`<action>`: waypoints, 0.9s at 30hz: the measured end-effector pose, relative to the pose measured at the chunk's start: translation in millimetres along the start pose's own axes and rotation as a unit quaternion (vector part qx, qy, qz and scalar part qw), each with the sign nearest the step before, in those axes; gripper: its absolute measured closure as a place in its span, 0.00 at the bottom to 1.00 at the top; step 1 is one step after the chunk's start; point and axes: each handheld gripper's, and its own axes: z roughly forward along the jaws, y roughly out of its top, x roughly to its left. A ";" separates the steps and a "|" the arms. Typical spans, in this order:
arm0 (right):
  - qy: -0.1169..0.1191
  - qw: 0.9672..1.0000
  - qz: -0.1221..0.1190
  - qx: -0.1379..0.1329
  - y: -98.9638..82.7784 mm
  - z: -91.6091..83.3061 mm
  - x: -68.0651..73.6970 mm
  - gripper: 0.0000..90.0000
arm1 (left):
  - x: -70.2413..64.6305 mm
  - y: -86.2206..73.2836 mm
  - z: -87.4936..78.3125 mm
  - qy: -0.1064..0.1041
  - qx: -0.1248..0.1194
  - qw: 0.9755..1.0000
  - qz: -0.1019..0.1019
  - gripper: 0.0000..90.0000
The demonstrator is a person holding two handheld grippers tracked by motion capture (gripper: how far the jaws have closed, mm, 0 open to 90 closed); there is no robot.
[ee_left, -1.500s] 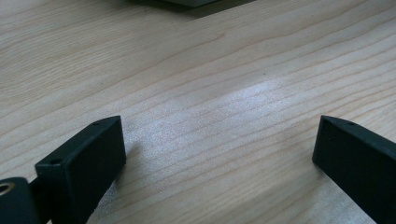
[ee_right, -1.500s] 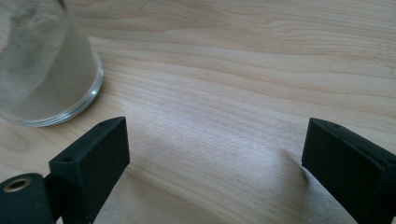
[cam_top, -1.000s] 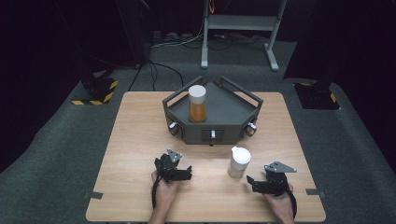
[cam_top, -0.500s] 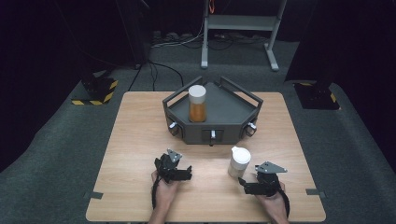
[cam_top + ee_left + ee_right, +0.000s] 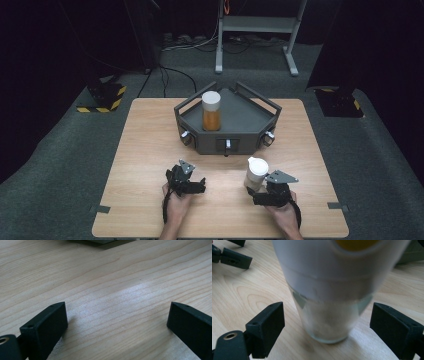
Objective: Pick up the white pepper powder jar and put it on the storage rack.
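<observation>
White-capped jar [image 5: 329, 290] upright on counter [image 5: 150, 150], straight ahead between jaws of right tool [image 5: 327, 325]; jaws just closing, pads not yet touching. Left tool [image 5: 117, 322] wide, empty, farther off.

White-capped glass jar [image 5: 256, 172] upright on table, contents perhaps pale powder.

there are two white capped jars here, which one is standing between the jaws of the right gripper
The clear jar with pale contents, standing on the bare wooden table near the person's edge, sits between the right gripper jaws, untouched. The amber-filled jar stands farther back in the dark tray.
</observation>
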 end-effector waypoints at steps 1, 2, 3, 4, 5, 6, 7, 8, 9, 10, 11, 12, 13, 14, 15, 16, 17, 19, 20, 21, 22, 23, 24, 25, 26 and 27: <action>0.000 1.000 0.001 -0.001 0.6 1.3 0.6 0.15 | -0.1 -0.1 0.0 0.000 0.000 1.000 0.000 0.04; 0.000 1.000 0.000 -0.003 0.7 2.5 1.1 0.16 | -0.1 0.0 0.0 0.000 0.000 1.000 0.001 0.04; -0.001 1.000 0.002 -0.003 1.1 3.6 1.8 0.16 | -0.2 0.0 0.0 0.000 0.000 1.000 0.001 0.04; -0.001 1.000 0.001 -0.004 1.4 4.6 2.2 0.17 | -0.2 0.0 0.0 0.000 0.000 1.000 0.001 0.04; -0.002 1.000 0.001 -0.004 1.7 5.4 2.5 0.18 | -0.3 0.0 -0.1 0.000 0.000 1.000 0.001 0.04; -0.001 1.000 0.002 -0.005 1.7 6.0 2.4 0.19 | -0.3 0.0 0.0 0.000 0.000 1.000 0.001 0.04; -0.001 1.000 0.003 -0.006 1.4 6.4 2.4 0.21 | -0.4 -0.1 0.0 -0.001 0.000 1.000 0.001 0.04; 0.000 1.000 0.003 -0.008 1.0 6.8 2.3 0.22 | -0.5 -0.1 0.0 -0.001 0.000 1.000 0.001 0.04; 0.000 1.000 0.004 -0.010 0.7 7.0 2.2 0.22 | -0.5 0.0 0.0 -0.001 0.000 1.000 0.001 0.04; 0.000 1.000 0.004 -0.012 0.2 7.2 2.2 0.23 | -0.7 0.0 0.0 -0.001 0.000 1.000 0.000 0.04; -0.002 1.000 0.005 -0.014 -0.5 7.3 2.6 0.24 | -0.8 0.0 0.0 -0.001 0.000 1.000 0.001 0.04; -0.001 1.000 0.005 -0.016 -1.1 7.3 2.2 0.25 | -0.9 0.0 0.0 -0.001 0.000 1.000 0.001 0.04; 0.000 1.000 0.005 -0.018 -1.6 7.2 1.9 0.25 | -1.0 -0.1 0.0 -0.001 -0.001 1.000 0.001 0.04; 0.000 1.000 0.005 -0.020 -1.9 7.1 1.6 0.26 | -1.0 -0.1 0.0 -0.001 0.000 1.000 0.001 0.04; 0.000 1.000 0.005 -0.021 -2.1 7.2 1.7 0.26 | -1.0 -0.1 0.0 -0.001 0.000 1.000 0.001 0.04; -0.001 1.000 0.004 -0.022 -2.4 7.1 1.8 0.27 | -1.1 -0.1 0.0 -0.001 0.000 1.000 0.001 0.04; -0.001 1.000 0.004 -0.023 -2.7 6.9 1.8 0.27 | -1.1 -0.1 0.0 0.000 0.000 1.000 0.001 0.04; -0.001 1.000 0.005 -0.026 -3.5 6.2 1.1 0.29 | -1.2 -0.1 0.0 0.000 0.000 1.000 0.001 0.04; -0.001 1.000 0.006 -0.028 -3.8 5.8 0.7 0.30 | -1.3 0.0 0.0 0.000 0.000 1.000 0.001 0.04; -0.001 1.000 0.007 -0.029 -4.1 5.5 0.3 0.31 | -1.2 0.0 0.0 0.000 0.000 1.000 0.001 0.04; -0.001 1.000 0.006 -0.030 -4.3 5.1 0.0 0.32 | -1.3 0.0 0.0 0.000 0.000 1.000 0.001 0.04; -0.001 1.000 0.006 -0.031 -4.3 4.9 -0.3 0.32 | -1.3 0.0 0.0 0.000 0.000 1.000 0.001 0.04; -0.001 1.000 0.005 -0.031 -4.0 4.8 -0.5 0.32 | -1.4 -0.1 0.0 0.000 -0.001 1.000 0.001 0.04; -0.002 1.000 0.002 -0.030 -3.9 4.6 0.0 0.33 | -1.4 -0.1 -0.1 -0.001 -0.001 1.000 0.002 0.04; -0.003 1.000 0.000 -0.031 -3.9 4.5 0.4 0.33 | -1.6 0.0 -0.1 -0.001 -0.001 1.000 0.002 0.04; -0.004 1.000 0.000 -0.031 -3.9 4.4 0.8 0.33 | -1.7 0.0 0.0 0.000 -0.001 1.000 0.002 0.04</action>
